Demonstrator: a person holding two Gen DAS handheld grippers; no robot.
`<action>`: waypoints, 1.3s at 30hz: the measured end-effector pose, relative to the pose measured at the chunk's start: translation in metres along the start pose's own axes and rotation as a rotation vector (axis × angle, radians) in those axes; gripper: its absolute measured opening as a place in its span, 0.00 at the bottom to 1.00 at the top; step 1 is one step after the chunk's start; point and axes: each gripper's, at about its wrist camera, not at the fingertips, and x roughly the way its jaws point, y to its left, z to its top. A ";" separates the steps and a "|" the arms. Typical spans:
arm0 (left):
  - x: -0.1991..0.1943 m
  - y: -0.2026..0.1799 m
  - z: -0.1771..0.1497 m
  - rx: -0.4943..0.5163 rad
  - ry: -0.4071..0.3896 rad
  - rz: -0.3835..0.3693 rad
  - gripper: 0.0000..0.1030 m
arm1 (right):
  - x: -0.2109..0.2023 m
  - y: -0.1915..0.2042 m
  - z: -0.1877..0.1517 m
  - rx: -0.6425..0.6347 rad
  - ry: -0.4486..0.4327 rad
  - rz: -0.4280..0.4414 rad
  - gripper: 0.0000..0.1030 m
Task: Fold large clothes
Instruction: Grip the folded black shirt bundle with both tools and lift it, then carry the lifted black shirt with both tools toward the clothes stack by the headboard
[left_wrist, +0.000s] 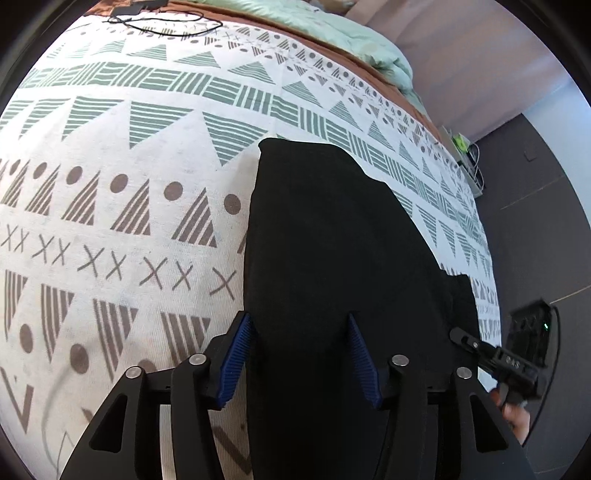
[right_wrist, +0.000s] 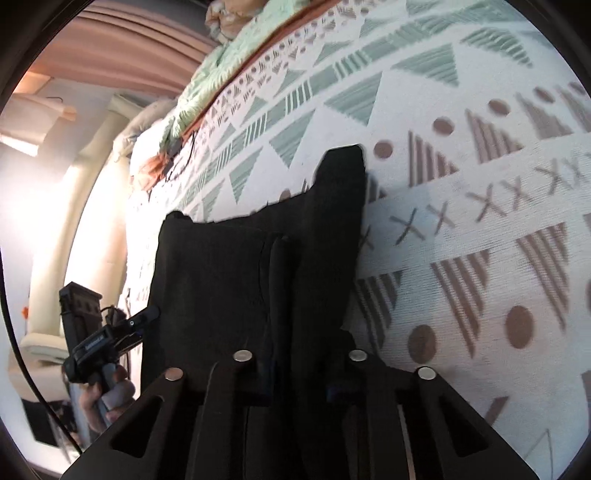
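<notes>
On the patterned bedspread (left_wrist: 110, 221), black knit garment (left_wrist: 325, 240) part-folded, right tongs (right_wrist: 299, 384) clenched on its near edge, left tongs (left_wrist: 299, 354) released astride it.

both fisheye views bend hard at their dark rims; daylight glare washes out far left of the right gripper's fingers (right_wrist: 255, 373), whose view is slightly blurred.

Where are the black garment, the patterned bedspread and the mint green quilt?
black garment (left_wrist: 332, 240): left wrist view, middle of the cloth.
patterned bedspread (left_wrist: 122, 221): left wrist view, bare printed area left of the garment.
mint green quilt (left_wrist: 362, 40): left wrist view, its rumpled far edge.
</notes>
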 end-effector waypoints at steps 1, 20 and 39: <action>0.001 0.000 0.001 0.000 -0.003 0.004 0.56 | -0.003 0.001 -0.001 -0.007 -0.011 -0.007 0.14; -0.054 -0.031 0.006 0.064 -0.115 -0.010 0.20 | -0.074 0.083 -0.016 -0.099 -0.143 0.009 0.10; -0.290 -0.020 -0.011 0.115 -0.469 -0.048 0.17 | -0.138 0.287 -0.081 -0.389 -0.304 0.160 0.10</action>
